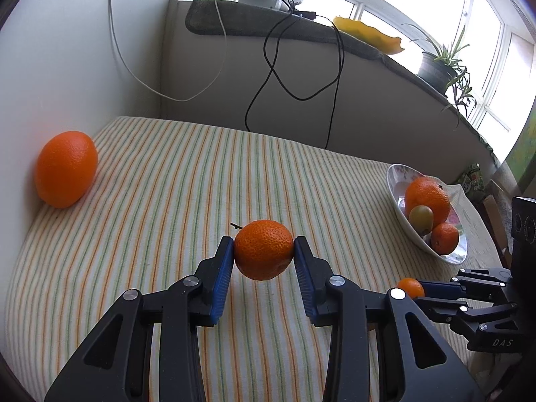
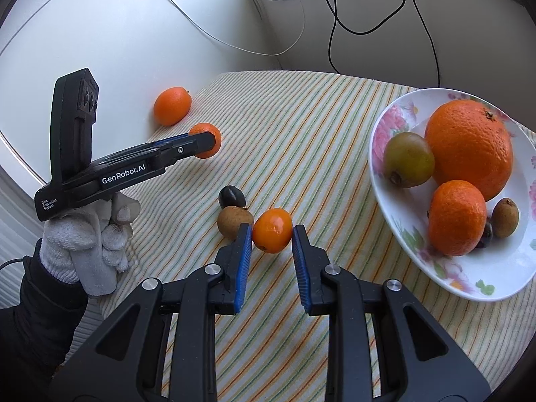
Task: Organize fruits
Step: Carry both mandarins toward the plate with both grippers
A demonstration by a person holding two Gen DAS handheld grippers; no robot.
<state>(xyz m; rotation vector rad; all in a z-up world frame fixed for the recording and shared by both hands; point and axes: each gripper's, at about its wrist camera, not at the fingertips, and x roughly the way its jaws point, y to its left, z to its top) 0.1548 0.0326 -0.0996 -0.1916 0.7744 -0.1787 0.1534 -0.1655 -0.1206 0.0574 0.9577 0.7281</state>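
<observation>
My left gripper [image 1: 264, 251] is shut on a mandarin [image 1: 263, 254] and holds it above the striped cloth; it also shows in the right wrist view [image 2: 205, 140]. My right gripper [image 2: 272, 234] is shut on a small kumquat [image 2: 272, 229], seen in the left wrist view too [image 1: 410, 287]. A flowered plate [image 2: 502, 278] at the right holds a big orange [image 2: 469, 147], a mandarin [image 2: 457, 217], a kiwi [image 2: 408, 159] and a small brown fruit [image 2: 505, 217]. A loose orange [image 1: 65, 169] lies at the far left by the wall.
A brown longan [image 2: 233, 221] and a dark fruit [image 2: 231, 196] lie on the striped cloth [image 2: 301, 127] just left of my right gripper. Black and white cables [image 1: 294, 77] hang down the back wall. A potted plant [image 1: 439, 67] stands on the sill.
</observation>
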